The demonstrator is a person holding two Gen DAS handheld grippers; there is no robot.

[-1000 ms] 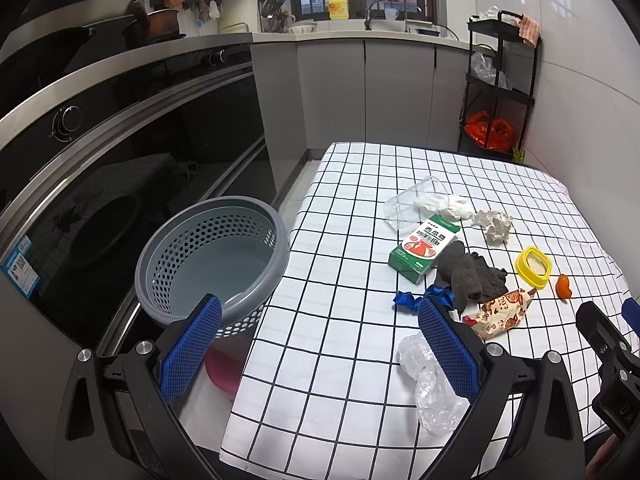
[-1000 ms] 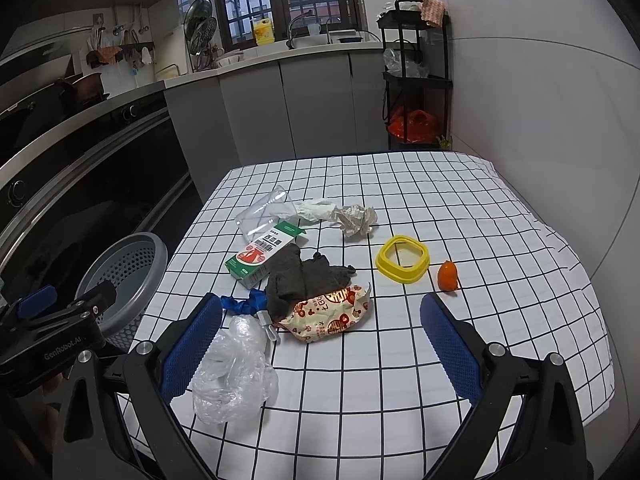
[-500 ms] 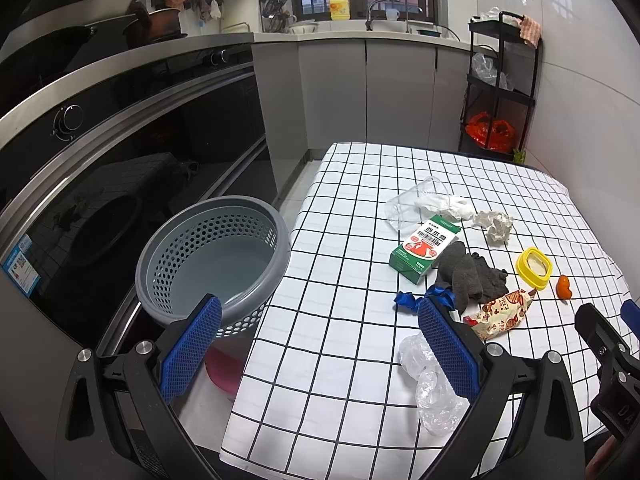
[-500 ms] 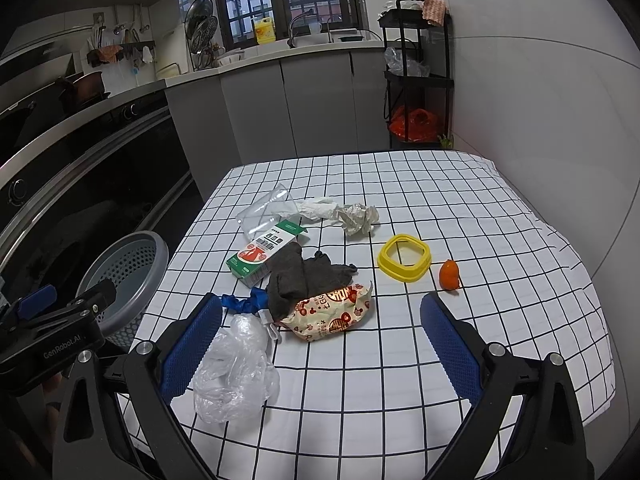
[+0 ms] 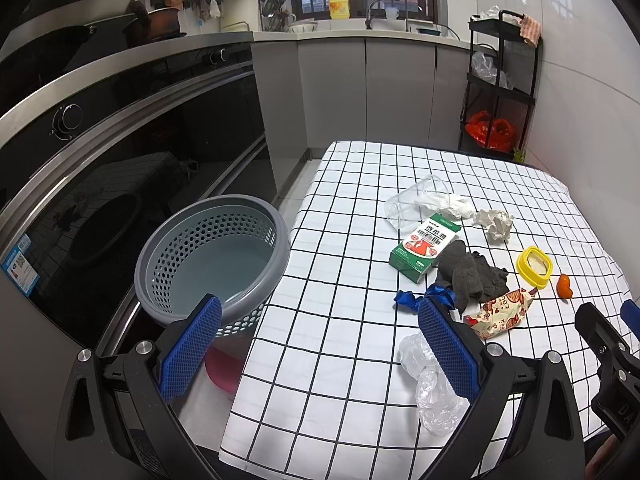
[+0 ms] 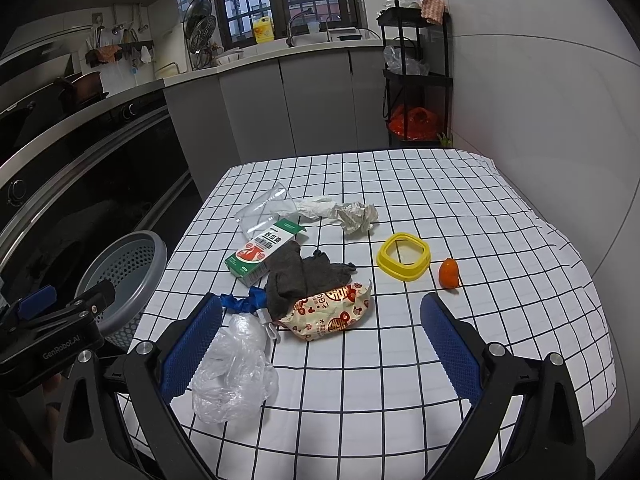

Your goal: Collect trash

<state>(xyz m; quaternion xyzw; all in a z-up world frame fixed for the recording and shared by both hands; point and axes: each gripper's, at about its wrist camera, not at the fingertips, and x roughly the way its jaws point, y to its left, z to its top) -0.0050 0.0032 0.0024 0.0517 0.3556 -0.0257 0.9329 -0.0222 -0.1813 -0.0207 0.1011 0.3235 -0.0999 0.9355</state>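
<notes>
Trash lies on a checked tablecloth (image 6: 400, 380): a green carton (image 6: 260, 252), a dark grey cloth (image 6: 298, 276), a printed snack wrapper (image 6: 330, 314), a clear plastic bag (image 6: 230, 368), a blue ribbon (image 6: 240, 303), a clear cup (image 6: 262, 214), crumpled tissue (image 6: 356, 216), a yellow ring lid (image 6: 403, 256) and an orange peel (image 6: 449, 273). A grey perforated basket (image 5: 212, 256) stands left of the table. My left gripper (image 5: 320, 354) is open and empty over the table's left edge. My right gripper (image 6: 320, 354) is open and empty above the near table.
A dark oven front (image 5: 120, 168) and counter run along the left. Grey cabinets (image 5: 368, 92) stand at the back. A black shelf rack (image 5: 500, 88) with a red bag stands at the back right by a white tiled wall. A red object (image 5: 222, 372) lies under the basket.
</notes>
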